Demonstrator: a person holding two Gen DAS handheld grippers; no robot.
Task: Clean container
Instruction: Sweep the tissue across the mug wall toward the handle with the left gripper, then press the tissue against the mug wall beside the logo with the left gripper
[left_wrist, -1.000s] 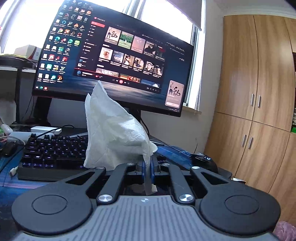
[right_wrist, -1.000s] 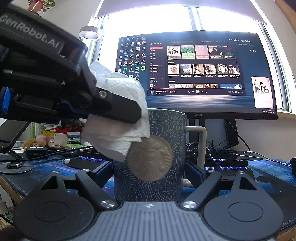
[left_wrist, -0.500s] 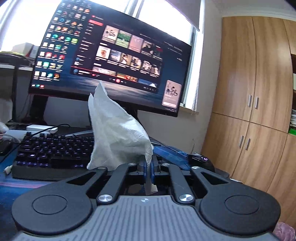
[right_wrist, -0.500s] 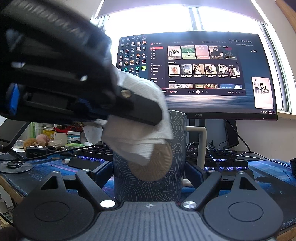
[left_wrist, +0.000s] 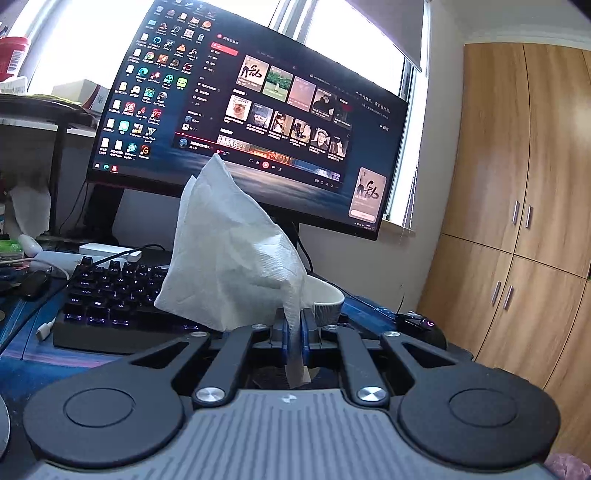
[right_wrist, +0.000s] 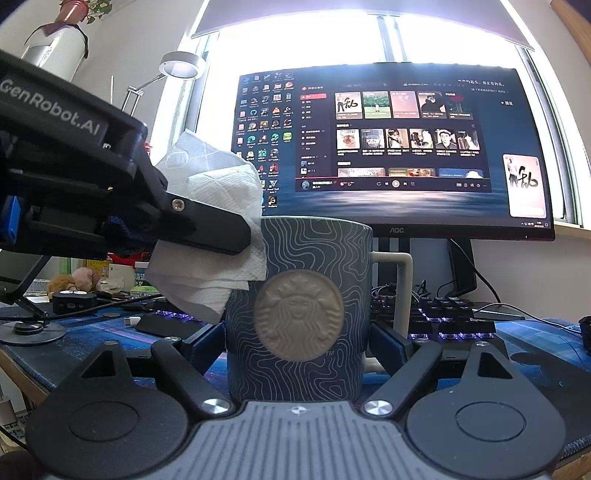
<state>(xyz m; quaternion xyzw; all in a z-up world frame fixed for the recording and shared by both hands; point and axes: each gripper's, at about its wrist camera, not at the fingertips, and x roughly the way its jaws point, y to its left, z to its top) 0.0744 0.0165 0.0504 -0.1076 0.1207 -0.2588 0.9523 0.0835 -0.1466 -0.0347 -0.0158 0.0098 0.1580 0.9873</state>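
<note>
1. The monitor (right_wrist: 391, 155) fills the far side of the desk, lit, with the keyboard (left_wrist: 110, 295) in front of it. Neither blocks me, though the keyboard sits just behind the work and would catch any spill.
2. The mug (right_wrist: 299, 310), dark blue with a round badge, stands upright at the near middle of the desk. My right gripper (right_wrist: 297, 343) has its fingers pressed against the mug's two sides, steadying it.
3. My left gripper (left_wrist: 293, 328) is pinched tight on a white paper towel (left_wrist: 232, 251), which fans out ahead of the fingers. In the right view the towel rests against the upper left of the mug's wall, near the rim.
4. I judge the wiping under way on the outside; whether the inside has been wiped I cannot tell, so the interior and the right side by the handle (right_wrist: 400, 291) are left.
5. A mouse (left_wrist: 421, 325) lies to the far right, well clear.
</note>
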